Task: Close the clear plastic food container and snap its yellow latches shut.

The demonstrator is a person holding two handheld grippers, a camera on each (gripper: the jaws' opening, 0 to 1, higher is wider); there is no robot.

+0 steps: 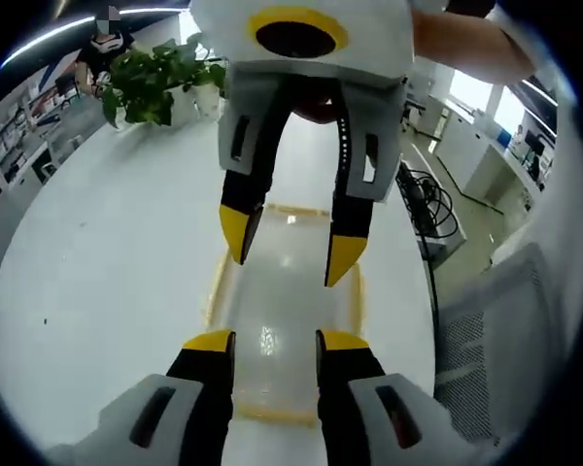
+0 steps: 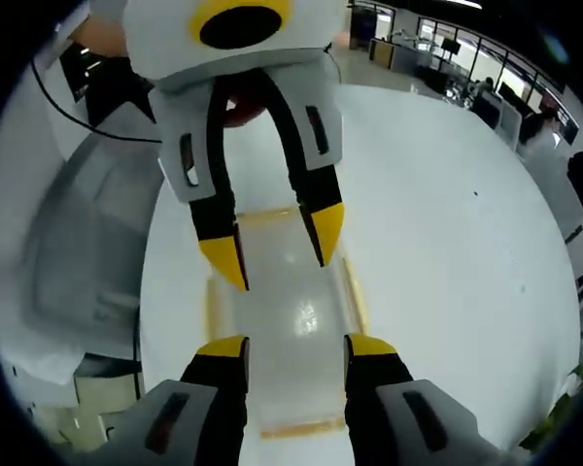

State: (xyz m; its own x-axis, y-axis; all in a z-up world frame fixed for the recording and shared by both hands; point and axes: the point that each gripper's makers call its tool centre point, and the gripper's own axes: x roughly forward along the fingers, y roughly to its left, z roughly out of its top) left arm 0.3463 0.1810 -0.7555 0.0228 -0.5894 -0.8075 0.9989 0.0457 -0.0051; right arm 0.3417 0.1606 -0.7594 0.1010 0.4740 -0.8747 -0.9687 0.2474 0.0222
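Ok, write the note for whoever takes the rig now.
Left tool: open, poised over one end of the clear container on the white table.
Right tool: open, over the opposite end, facing the left one.
Container: lid looks laid on, yellow latches along its sides.
Done: lid seems in place; whether it is fully seated, cannot tell.
Left: press the lid down, snap the latches shut.

The clear plastic food container has a see-through lid with pale yellow latches along its edges, and it lies on a plain white table. Both the left gripper and the right gripper are light grey, with black jaws tipped in bright yellow. A potted plant has green leaves. A black cable coils at the table's edge.
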